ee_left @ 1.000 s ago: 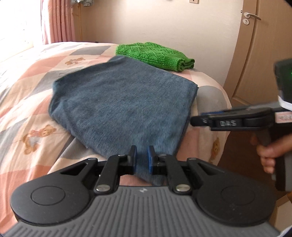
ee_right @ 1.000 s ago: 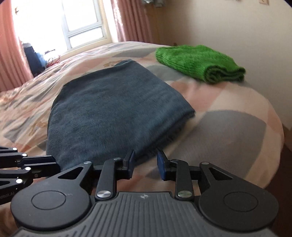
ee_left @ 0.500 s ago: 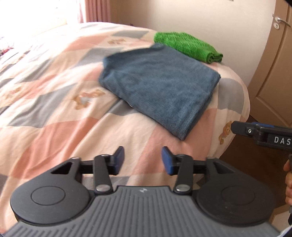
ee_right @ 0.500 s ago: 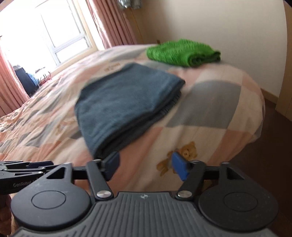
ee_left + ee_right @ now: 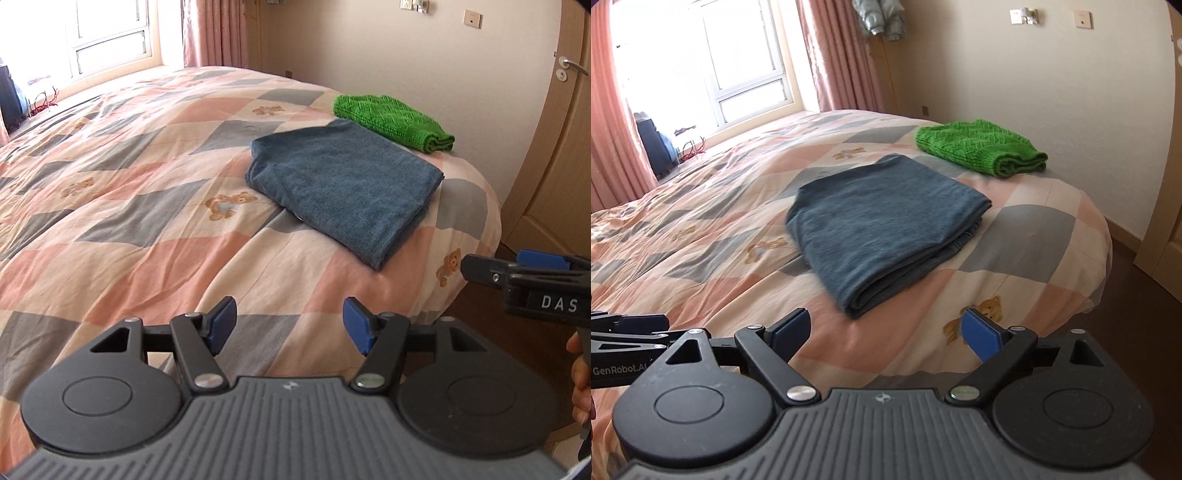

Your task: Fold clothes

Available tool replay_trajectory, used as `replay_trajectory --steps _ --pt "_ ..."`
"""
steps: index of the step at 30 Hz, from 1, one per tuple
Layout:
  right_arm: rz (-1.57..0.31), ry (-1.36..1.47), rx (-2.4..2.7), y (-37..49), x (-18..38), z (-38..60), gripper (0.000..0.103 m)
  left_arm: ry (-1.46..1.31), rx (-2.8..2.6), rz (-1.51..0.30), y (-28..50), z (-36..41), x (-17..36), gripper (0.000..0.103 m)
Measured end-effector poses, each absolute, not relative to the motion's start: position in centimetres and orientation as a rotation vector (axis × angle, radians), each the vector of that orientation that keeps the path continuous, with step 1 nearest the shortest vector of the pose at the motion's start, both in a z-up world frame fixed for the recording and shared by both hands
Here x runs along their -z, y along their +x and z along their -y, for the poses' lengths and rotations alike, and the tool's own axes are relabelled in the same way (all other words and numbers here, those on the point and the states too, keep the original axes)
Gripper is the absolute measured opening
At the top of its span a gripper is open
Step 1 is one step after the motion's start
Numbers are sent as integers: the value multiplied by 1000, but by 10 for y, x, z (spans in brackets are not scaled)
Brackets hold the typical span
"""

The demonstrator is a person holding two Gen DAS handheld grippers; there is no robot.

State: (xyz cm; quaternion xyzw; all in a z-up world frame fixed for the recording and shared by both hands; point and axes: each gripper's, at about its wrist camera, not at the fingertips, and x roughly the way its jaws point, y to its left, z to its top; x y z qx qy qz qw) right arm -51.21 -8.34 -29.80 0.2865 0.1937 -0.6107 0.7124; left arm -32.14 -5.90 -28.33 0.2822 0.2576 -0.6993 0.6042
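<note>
Both tools, the left tool (image 5: 289, 325) and the right tool (image 5: 884, 334), have just been opening and hold nothing, while the folded blue garment (image 5: 343, 184) lies ahead near the bed's (image 5: 147, 206) far corner, beside the green sweater (image 5: 391, 122).

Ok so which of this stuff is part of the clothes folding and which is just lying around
Part of the job:
- blue garment, folded on the bed
- green knit, folded behind it

Just lying about:
- dark bag by the window
- red cords beside it
</note>
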Motion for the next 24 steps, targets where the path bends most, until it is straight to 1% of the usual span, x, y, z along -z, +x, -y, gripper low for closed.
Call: replay_trajectory --steps 10,14,24 --pt "-418 571 1384 -500 277 53 93 593 1651 -590 -309 37 272 61" --pt "-415 551 1408 -499 268 40 94 571 1680 -588 -307 30 268 64" --pt "-410 511 1435 -488 253 18 96 524 1718 -590 -298 21 261 64"
